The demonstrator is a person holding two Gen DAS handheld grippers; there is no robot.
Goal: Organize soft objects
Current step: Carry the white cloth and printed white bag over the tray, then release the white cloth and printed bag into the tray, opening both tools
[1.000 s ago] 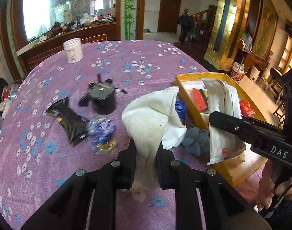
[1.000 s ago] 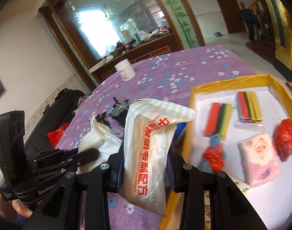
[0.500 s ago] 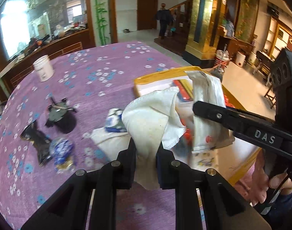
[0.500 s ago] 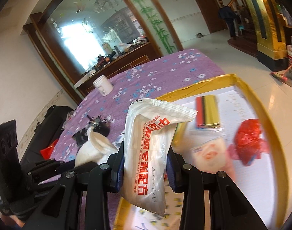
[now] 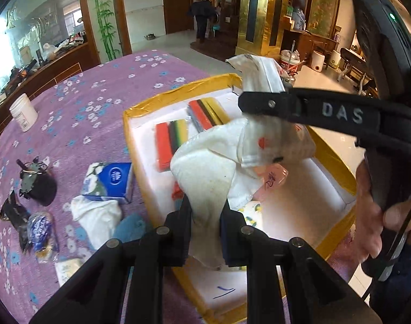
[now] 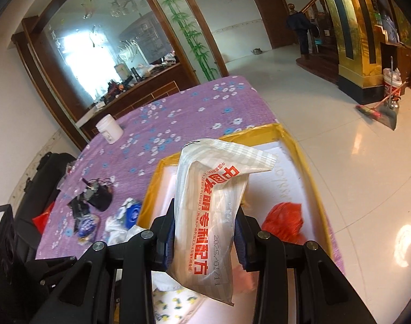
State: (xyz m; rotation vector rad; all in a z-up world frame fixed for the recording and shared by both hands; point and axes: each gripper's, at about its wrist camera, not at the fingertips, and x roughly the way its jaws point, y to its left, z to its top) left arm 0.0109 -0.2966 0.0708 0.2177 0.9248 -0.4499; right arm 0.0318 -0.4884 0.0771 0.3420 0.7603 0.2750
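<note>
With the left gripper (image 5: 205, 225) clamped on the white cloth (image 5: 205, 172) and the right gripper (image 6: 204, 236) clamped on the printed packet (image 6: 213, 210), both over the yellow-rimmed tray (image 5: 178, 90), early release risks the packet snagging the cloth at its 2 o'clock or landing on the rim.

Daylight is glaring through an arched mirror (image 6: 103, 48)

A person (image 6: 300, 31) is standing by the brown door (image 6: 267, 16) across the glossy pale floor (image 6: 367, 175).

- Left tongs (image 5: 205, 217): matte black plastic, silver screw heads, lower centre.
- Right tongs (image 5: 262, 102): black w/ white "DAS" lettering, upper right.
- Right hand (image 5: 378, 216): bare skin, dark sleeve, right edge.
</note>
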